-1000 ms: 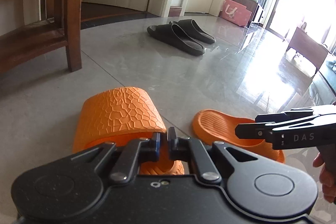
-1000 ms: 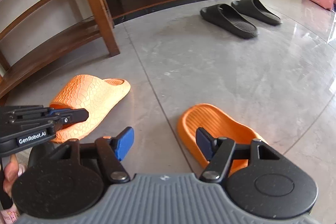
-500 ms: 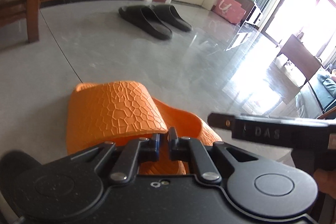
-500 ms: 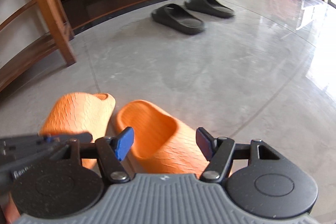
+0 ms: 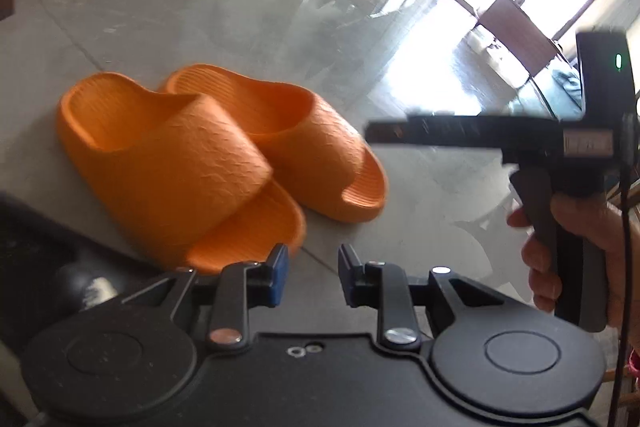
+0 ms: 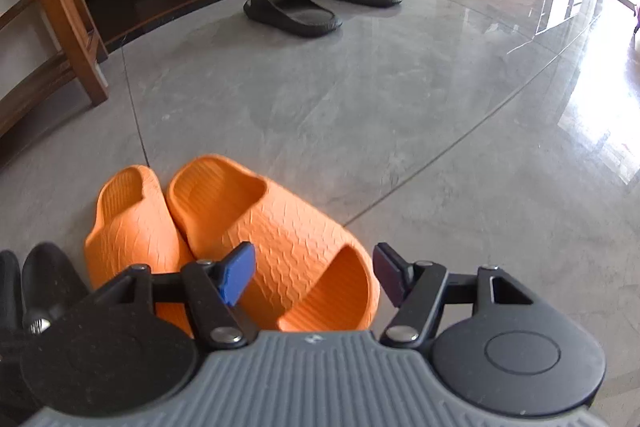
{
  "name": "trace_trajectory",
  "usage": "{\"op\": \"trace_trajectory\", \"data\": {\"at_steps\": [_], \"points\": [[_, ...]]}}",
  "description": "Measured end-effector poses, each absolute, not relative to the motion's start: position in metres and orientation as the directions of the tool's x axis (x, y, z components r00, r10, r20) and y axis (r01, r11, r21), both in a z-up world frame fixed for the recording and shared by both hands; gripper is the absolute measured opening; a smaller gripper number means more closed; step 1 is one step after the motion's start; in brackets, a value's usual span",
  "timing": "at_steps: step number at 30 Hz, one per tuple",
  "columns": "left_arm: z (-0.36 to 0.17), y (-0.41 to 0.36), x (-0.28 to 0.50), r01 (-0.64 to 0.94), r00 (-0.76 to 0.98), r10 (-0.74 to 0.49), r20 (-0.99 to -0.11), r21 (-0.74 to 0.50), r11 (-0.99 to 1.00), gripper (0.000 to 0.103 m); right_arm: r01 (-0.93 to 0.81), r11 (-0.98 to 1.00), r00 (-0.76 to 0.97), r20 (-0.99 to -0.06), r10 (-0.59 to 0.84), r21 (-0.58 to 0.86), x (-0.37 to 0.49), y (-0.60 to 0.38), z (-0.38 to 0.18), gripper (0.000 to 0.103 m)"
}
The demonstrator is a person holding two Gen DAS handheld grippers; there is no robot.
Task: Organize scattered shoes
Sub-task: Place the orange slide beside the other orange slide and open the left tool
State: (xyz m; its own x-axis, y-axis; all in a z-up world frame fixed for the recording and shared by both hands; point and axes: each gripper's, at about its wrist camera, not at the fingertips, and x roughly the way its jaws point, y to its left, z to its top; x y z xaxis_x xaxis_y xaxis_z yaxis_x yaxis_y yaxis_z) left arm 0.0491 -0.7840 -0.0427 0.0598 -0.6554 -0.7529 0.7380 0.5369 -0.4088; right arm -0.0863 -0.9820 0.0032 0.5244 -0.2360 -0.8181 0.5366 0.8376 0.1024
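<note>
Two textured orange foam slides, the left slide (image 5: pixel 168 163) and the right slide (image 5: pixel 296 143), now lie touching side by side on the grey tiled floor (image 6: pixel 400 131), since the left gripper (image 5: pixel 310 267) has just been opening empty off its slide while the right gripper (image 6: pixel 314 273) hangs wide open, so this pair looks sorted.

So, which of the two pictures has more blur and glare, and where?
Left wrist view: motion blur on the right gripper, strong window glare on the floor. Right wrist view: sharper, mild sheen at right, orange slippers slightly soft; straight lines bend in both.

Both claws (image 5: pixel 310 273) (image 6: pixel 314 277) open, empty.
</note>
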Motion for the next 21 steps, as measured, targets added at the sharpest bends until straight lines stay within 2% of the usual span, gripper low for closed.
{"op": "trace_trajectory", "data": {"at_steps": [9, 13, 21], "points": [[-0.028, -0.763, 0.09, 0.694, 0.21, -0.655, -0.726, -0.361, 0.623, 0.027, 0.483, 0.869, 0.495, -0.851, -0.173, 0.105, -0.06, -0.963, -0.03, 0.07], [-0.021, -0.768, 0.093, 0.699, 0.254, -0.656, -0.711, -0.334, 0.632, 0.027, 0.481, 0.876, 0.467, -0.856, -0.223, 0.034, -0.039, -0.953, -0.039, 0.07], [-0.011, -0.771, 0.086, 0.708, 0.282, -0.657, -0.699, -0.311, 0.634, 0.027, 0.452, 0.89, 0.491, -0.851, -0.185, 0.067, -0.008, -0.942, -0.031, 0.062]]}}
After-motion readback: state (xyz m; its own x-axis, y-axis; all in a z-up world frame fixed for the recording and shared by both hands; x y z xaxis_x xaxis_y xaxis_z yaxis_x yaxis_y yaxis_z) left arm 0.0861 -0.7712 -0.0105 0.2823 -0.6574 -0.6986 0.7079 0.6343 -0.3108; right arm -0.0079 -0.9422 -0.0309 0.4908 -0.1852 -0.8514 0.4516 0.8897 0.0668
